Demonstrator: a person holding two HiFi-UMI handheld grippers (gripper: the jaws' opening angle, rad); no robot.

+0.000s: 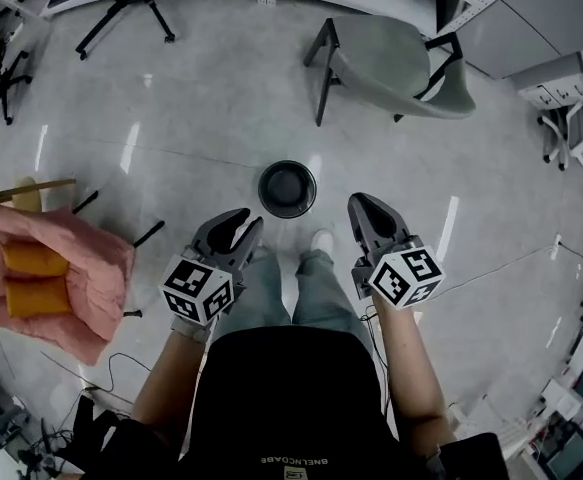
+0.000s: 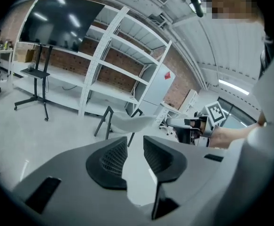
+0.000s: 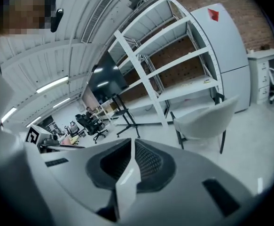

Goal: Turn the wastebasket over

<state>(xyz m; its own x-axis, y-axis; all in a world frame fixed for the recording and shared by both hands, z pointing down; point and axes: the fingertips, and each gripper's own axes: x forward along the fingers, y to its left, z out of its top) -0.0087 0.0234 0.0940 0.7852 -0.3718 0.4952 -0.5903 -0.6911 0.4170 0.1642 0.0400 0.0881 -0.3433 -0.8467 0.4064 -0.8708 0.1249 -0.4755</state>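
The wastebasket is a small round black bin on the grey floor, seen from above just ahead of the person's shoes. My left gripper hangs to its lower left, and its jaws stand apart with nothing between them. My right gripper hangs to the bin's lower right with its jaws closed together on nothing. Neither gripper touches the bin. Both gripper views look level across the room, so the bin is hidden in them.
A grey shell chair stands beyond the bin. At the left is a seat draped in pink cloth with orange pieces on it. A stand's black legs are at the back left and white shelving along the wall.
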